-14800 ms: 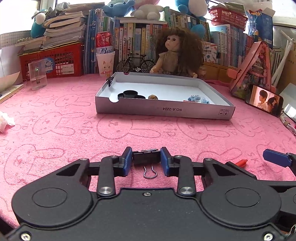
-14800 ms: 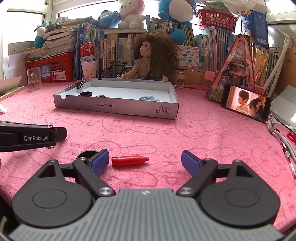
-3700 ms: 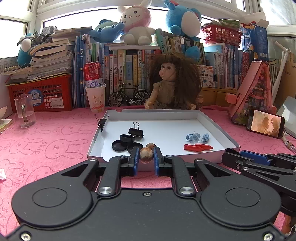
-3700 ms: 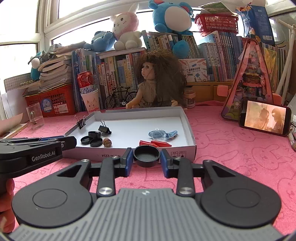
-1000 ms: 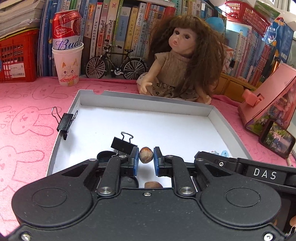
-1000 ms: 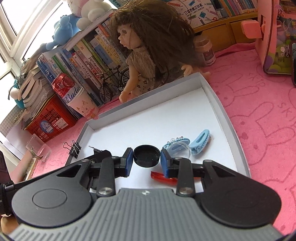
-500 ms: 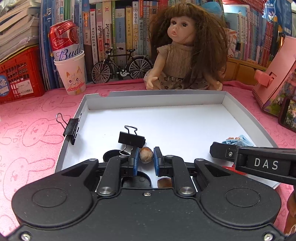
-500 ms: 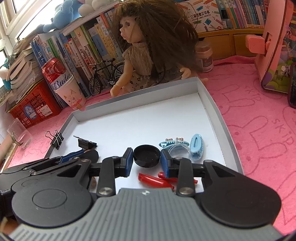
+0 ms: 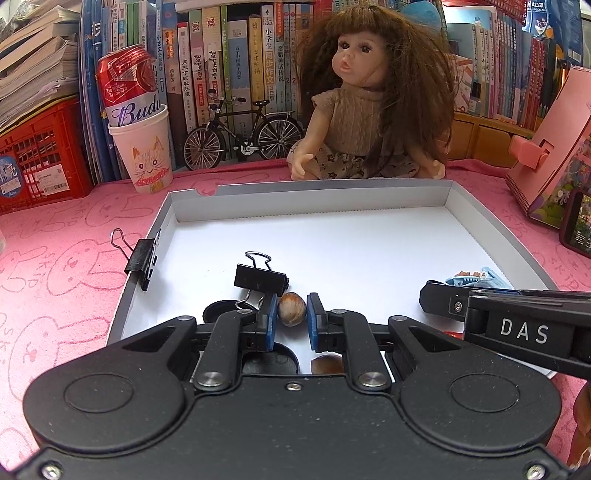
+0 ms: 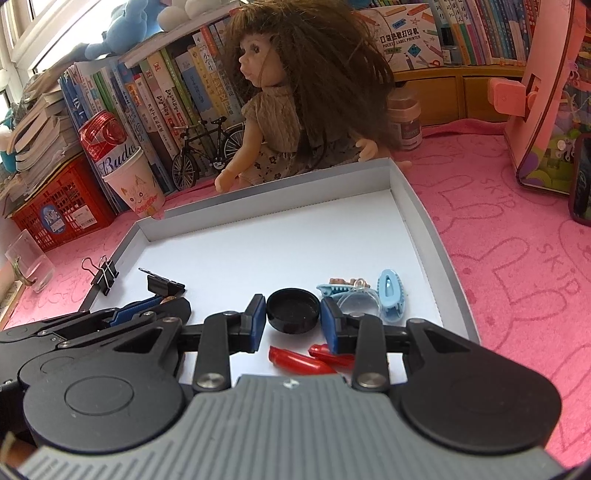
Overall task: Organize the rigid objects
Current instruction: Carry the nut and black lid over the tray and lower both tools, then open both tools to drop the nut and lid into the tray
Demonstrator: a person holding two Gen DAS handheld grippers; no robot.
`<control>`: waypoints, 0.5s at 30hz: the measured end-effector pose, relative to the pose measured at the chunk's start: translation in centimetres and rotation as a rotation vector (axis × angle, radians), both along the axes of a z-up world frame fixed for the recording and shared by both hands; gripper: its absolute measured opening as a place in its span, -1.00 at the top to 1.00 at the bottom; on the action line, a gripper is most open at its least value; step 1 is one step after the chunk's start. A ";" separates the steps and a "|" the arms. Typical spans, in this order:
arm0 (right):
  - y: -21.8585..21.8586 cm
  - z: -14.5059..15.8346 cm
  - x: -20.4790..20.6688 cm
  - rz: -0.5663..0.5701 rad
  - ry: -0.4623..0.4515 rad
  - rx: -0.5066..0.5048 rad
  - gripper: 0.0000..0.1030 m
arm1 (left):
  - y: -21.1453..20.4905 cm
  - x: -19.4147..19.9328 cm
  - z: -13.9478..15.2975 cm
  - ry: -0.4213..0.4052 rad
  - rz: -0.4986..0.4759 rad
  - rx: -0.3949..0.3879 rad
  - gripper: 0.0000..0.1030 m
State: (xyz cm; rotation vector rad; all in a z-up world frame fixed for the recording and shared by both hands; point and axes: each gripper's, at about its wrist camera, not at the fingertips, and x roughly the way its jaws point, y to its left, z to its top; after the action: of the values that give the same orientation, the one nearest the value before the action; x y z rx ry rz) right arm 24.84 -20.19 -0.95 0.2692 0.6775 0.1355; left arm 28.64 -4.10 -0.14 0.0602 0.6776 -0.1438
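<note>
"DAS" on the right claw [image 9: 439, 301], "Bud" on red can [image 9: 127, 88] — "POCKET LABEL PRINTER" on box [image 10: 400, 35]

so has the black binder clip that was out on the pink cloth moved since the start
Yes. The binder clip now lies inside the white tray, beside the nut held in the left gripper.

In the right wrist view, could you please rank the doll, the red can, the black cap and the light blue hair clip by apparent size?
1. Doll, far the largest.
2. Red can, partly sunk in a paper cup.
3. Black cap and light blue hair clip: look alike, so I won't rank them.
</note>
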 end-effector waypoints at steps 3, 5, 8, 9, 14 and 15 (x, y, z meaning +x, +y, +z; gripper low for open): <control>0.0 0.0 0.0 0.000 0.000 0.000 0.23 | 0.1 0.0 0.0 0.000 0.000 -0.001 0.67; 0.0 0.0 0.0 -0.001 0.000 0.000 0.23 | 0.1 0.0 0.0 0.001 0.002 -0.002 0.67; 0.0 0.0 0.0 0.000 0.000 -0.002 0.23 | 0.2 0.1 0.0 0.002 0.006 -0.007 0.66; 0.1 0.0 0.0 0.001 0.000 -0.004 0.23 | 0.2 0.1 -0.1 0.003 0.009 -0.010 0.66; 0.1 0.1 -0.1 0.004 -0.007 -0.007 0.20 | 0.4 0.1 0.1 0.001 0.011 -0.021 0.66; 0.2 0.2 -0.1 0.005 -0.009 -0.010 0.19 | 0.3 0.0 0.2 -0.002 0.010 -0.019 0.63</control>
State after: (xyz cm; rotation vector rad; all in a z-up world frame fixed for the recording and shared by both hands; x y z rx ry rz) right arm 24.69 -20.02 -0.72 0.2576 0.6692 0.1378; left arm 28.64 -3.75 0.03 0.0385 0.6742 -0.1401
